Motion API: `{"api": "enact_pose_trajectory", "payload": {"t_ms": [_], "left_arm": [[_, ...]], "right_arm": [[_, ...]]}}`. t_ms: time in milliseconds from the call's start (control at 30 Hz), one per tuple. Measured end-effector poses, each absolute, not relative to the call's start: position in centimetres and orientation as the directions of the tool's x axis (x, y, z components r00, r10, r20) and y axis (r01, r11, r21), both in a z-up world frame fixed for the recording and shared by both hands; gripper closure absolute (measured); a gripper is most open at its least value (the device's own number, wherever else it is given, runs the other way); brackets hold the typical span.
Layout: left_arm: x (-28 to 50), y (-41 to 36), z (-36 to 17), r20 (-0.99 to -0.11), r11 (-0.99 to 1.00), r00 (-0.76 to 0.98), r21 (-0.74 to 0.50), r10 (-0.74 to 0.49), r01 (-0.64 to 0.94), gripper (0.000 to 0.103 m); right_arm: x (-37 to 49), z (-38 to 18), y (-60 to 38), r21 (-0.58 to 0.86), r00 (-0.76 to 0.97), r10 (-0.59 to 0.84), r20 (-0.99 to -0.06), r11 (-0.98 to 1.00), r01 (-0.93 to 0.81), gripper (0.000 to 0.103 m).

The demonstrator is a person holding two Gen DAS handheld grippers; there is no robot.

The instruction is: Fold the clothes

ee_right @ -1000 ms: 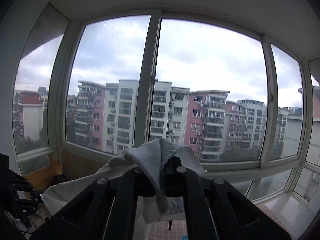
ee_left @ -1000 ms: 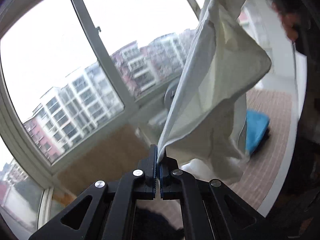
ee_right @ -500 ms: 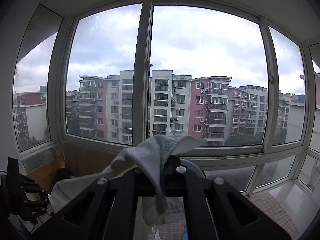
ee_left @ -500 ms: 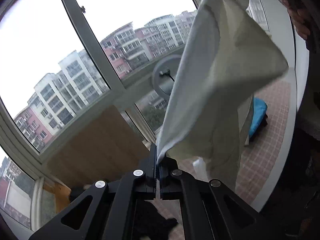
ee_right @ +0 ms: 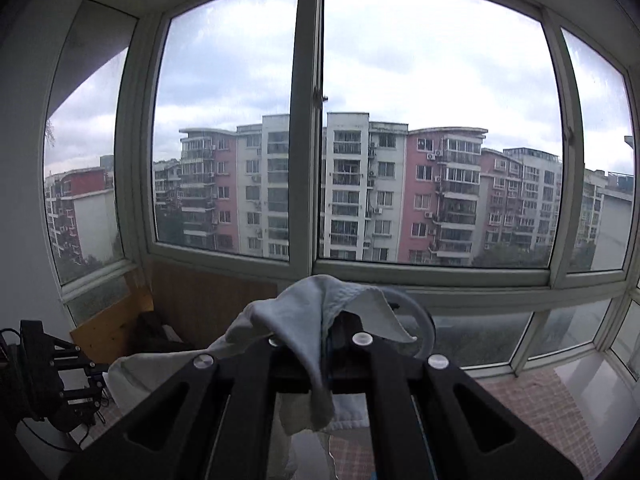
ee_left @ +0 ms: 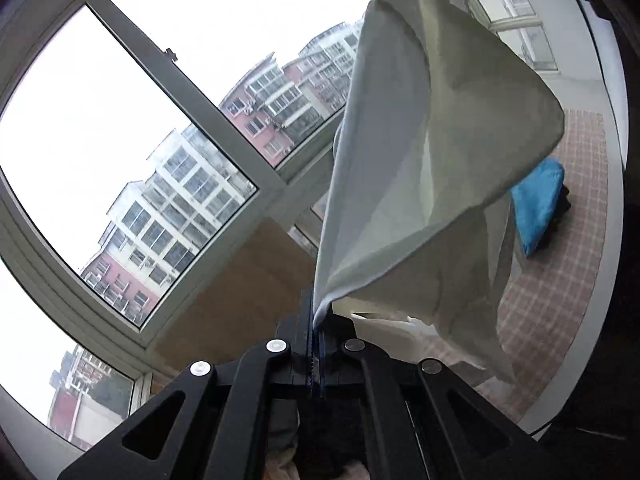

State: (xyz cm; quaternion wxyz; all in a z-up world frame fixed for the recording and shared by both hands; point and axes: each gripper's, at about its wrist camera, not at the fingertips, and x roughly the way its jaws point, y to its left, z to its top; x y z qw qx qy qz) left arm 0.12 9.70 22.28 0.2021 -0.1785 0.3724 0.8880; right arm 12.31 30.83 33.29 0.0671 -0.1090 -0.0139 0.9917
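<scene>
A white garment [ee_left: 432, 152] hangs in the air, stretched between both grippers. My left gripper [ee_left: 316, 320] is shut on one corner of it; the cloth rises to the upper right and sags in loose folds. In the right wrist view my right gripper [ee_right: 326, 332] is shut on another part of the white garment [ee_right: 308, 320], which drapes over the fingers and hangs down to the left. The left gripper [ee_right: 48, 376] shows there at the far left, lower than the right one.
Large windows [ee_right: 316, 120] with apartment blocks outside fill both views. A wooden panel [ee_left: 248, 280] leans under the window. A blue cloth [ee_left: 536, 204] lies on the checked floor [ee_left: 560, 300] at right. A round grey stand [ee_right: 420, 328] sits behind the right gripper.
Both grippers have swung with the garment: the left view tilted further, the right view lowered so more floor and wooden panel show. Both grips stay shut.
</scene>
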Motion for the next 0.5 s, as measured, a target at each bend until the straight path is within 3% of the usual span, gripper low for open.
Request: {"api": "enact_pose_trajectory", "payload": {"t_ms": [167,367,500], "left_arm": [[-0.1,10.1,20.9,-0.503,-0.568,-0.856,0.673,0.118,-0.473,0.102],[6.4,9.0,23.7,-0.441,-0.439,-0.888,0.777,0.131,-0.451,0.1],[7.5,8.4,25.8,-0.495,-0.448,-0.847,0.724,0.193,-0.525,0.099]], "right_arm": [[11.2,33.5,29.5,-0.112,-0.93,0.171,-0.324,-0.984,-0.142,0.1],[16.0,36.3,28.3,-0.131,-0.945,0.197,-0.26,-0.977,-0.168,0.1],[18.6,37.1,26.8,-0.165,-0.949,0.212,-0.233,-0.97,-0.176,0.1]]}}
